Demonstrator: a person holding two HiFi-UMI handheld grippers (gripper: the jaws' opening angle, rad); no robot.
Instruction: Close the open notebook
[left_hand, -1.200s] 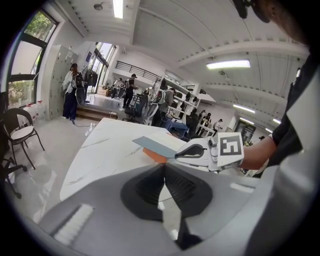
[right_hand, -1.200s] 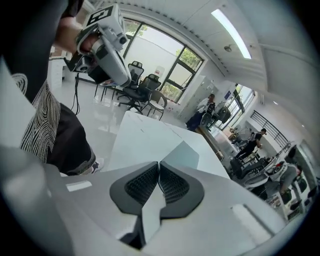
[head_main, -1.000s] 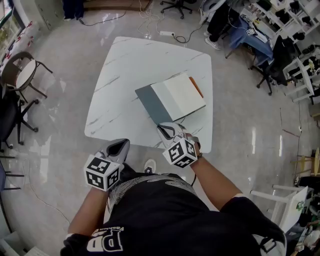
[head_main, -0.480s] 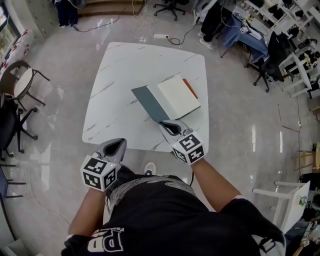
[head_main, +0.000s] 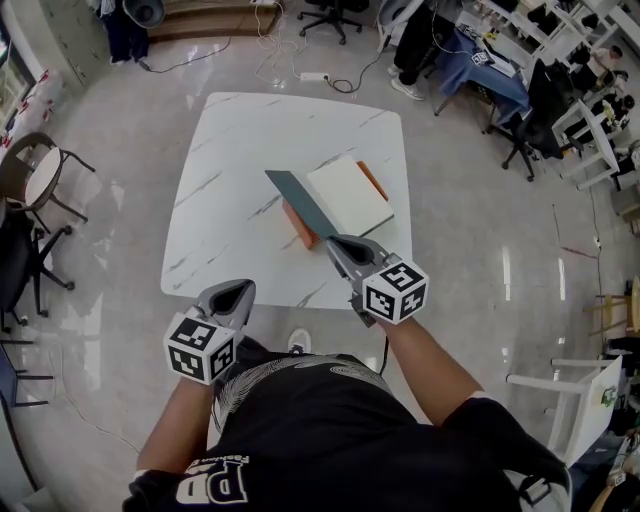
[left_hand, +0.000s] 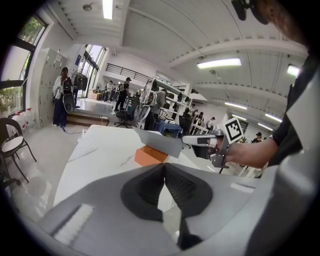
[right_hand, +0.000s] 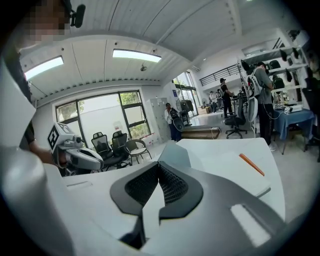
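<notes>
Gripping raised grey cover (head_main: 296, 204) of orange-backed paper notebook (head_main: 352, 196), right of centre on white marble worktop (head_main: 240, 150), in right hand-held gripper (head_main: 335, 244); left hand-held gripper (head_main: 233, 293) pinched shut, empty, off worktop's near edge.

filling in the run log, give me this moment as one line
right gripper: shut on grey cover | cover: tilted up, orange underside showing | notebook: not yet closed | left gripper: shut, empty, near table edge

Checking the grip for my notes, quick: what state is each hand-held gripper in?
Left hand-held gripper: closed, holding nothing.
Right hand-held gripper: closed on the notebook's grey cover.
</notes>
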